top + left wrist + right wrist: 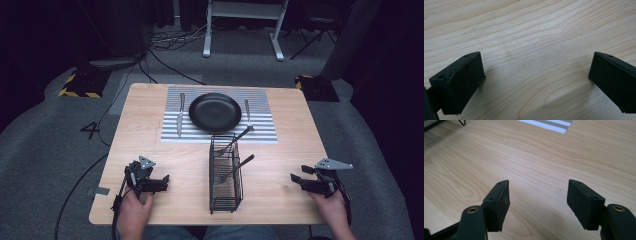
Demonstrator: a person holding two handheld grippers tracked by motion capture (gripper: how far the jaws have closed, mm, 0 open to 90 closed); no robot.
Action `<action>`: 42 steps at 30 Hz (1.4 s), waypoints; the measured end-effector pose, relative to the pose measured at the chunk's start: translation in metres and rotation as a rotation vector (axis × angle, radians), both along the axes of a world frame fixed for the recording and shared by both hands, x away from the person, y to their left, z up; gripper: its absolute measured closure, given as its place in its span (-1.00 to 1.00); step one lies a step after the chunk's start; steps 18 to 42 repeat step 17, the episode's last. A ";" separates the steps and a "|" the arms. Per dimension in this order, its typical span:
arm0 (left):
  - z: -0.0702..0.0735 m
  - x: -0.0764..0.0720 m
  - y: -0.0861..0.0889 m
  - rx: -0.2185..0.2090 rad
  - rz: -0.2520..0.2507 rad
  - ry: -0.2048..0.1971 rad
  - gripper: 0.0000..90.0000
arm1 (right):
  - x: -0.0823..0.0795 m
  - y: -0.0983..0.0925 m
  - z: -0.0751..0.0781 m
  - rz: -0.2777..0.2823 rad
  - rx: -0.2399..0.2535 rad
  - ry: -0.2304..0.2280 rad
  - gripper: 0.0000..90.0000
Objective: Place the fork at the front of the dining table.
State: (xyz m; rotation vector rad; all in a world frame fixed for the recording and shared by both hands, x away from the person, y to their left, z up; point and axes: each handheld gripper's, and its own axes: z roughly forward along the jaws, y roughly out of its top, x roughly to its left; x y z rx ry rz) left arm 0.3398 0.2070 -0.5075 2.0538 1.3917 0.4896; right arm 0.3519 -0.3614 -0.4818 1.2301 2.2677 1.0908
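Both my grippers rest empty on the table [150, 200], left gripper [162, 184] and right gripper [296, 179] with jaws apart. Cutlery remains in the wire basket [225, 192] between them. Next I must reach for one handle.

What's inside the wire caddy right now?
The caddy holds two pieces of cutlery, handles leaning out toward the plate. Their lower ends are blurred behind the mesh, so I cannot tell forks from spoons, or whether anything smaller lies at the bottom.
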 end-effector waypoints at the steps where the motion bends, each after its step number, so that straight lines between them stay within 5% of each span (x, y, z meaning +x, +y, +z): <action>1: 0.000 0.000 0.000 0.000 0.000 0.000 -1.00 | 0.000 0.000 0.000 0.000 0.000 0.000 -0.23; 9: 0.000 0.000 0.000 0.000 0.000 0.000 -1.00 | -0.004 0.000 -0.022 -0.009 -0.044 -0.024 -0.29; 14: 0.000 0.000 0.000 0.002 -0.001 0.001 -1.00 | -0.002 0.006 -0.023 0.001 -0.093 0.002 -0.83; 17: 0.000 0.000 0.000 0.001 -0.001 0.001 -1.00 | -0.003 0.008 -0.024 -0.033 -0.094 0.007 -0.87; 42: 0.000 0.000 0.000 0.001 -0.001 0.001 -1.00 | -0.003 0.008 -0.024 -0.033 -0.094 0.007 -0.87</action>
